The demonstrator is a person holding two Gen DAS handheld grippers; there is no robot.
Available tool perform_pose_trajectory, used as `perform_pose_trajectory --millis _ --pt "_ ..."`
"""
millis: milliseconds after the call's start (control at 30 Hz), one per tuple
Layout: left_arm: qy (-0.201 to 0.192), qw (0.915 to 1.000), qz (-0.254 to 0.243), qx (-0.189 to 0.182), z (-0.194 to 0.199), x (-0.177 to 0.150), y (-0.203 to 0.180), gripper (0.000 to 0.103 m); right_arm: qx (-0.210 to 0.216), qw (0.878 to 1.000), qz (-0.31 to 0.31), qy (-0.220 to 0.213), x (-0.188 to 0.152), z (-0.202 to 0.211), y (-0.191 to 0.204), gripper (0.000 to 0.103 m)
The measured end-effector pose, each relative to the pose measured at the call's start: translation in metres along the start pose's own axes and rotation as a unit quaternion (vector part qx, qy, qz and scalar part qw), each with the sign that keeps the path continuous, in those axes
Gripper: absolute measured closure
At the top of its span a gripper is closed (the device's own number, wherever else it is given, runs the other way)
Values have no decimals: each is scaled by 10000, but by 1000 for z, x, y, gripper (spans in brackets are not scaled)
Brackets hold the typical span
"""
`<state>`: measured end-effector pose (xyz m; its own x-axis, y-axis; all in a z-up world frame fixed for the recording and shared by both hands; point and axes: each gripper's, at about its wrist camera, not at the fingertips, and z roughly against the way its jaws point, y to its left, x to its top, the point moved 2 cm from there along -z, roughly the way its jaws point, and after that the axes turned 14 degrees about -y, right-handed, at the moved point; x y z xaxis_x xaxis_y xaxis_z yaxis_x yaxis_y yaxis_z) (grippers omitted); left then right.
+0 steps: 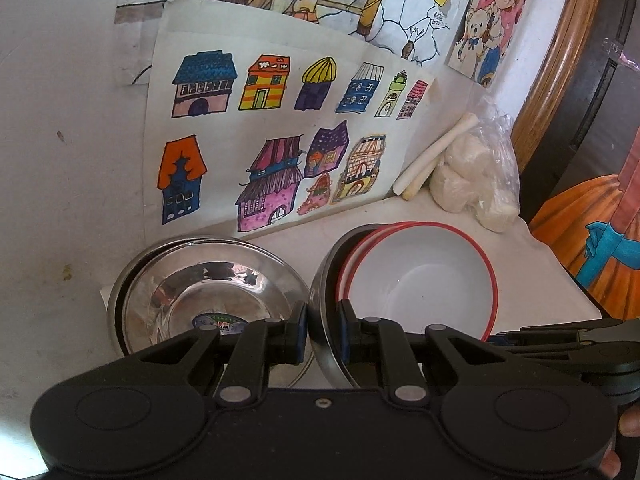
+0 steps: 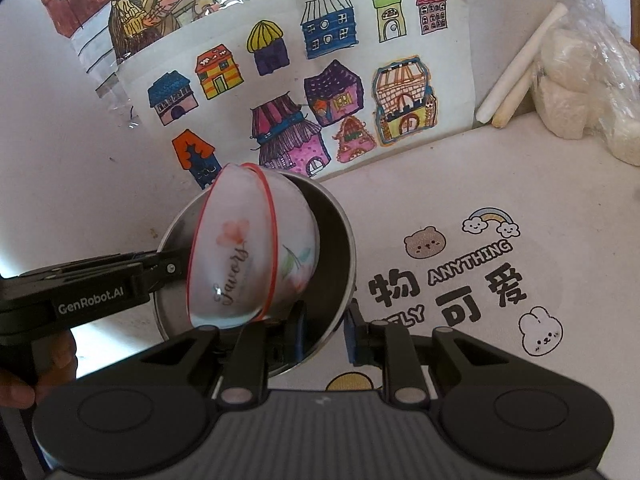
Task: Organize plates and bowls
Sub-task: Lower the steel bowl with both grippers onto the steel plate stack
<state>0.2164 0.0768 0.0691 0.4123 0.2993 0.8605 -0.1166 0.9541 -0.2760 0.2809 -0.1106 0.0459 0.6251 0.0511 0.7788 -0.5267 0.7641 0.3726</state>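
The stack of bowls, two red-rimmed white bowls [image 2: 256, 248] nested in a steel bowl [image 2: 336, 248], is being held tilted above the printed table cover [image 2: 520, 200], beside a stack of steel plates [image 1: 208, 284]. The steel rim is being pinched on opposite sides by the left gripper [image 1: 323, 332] and the right gripper [image 2: 325, 334], both closed on it. The loose white bowls are being left unrestrained; further tilt could be letting them slide out, and uneven hand movement could be twisting the rim free.

I see a white tabletop cloth [image 2: 500, 176] printed with cartoon animals; at two o'clock lie two pale chalk-like sticks [image 2: 516, 76] beside a clear plastic bag of white lumps [image 2: 584, 80].
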Motion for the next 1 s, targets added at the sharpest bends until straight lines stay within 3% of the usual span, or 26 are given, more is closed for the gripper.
perform_pose_trajectory --millis 400,1000 --pt "-84 9999 33 69 3 3 8 87 51 10000 75 15 4 -6 6 81" --pt "-221 9985 230 453 10 12 43 87 357 9989 271 133 12 -31 28 81"
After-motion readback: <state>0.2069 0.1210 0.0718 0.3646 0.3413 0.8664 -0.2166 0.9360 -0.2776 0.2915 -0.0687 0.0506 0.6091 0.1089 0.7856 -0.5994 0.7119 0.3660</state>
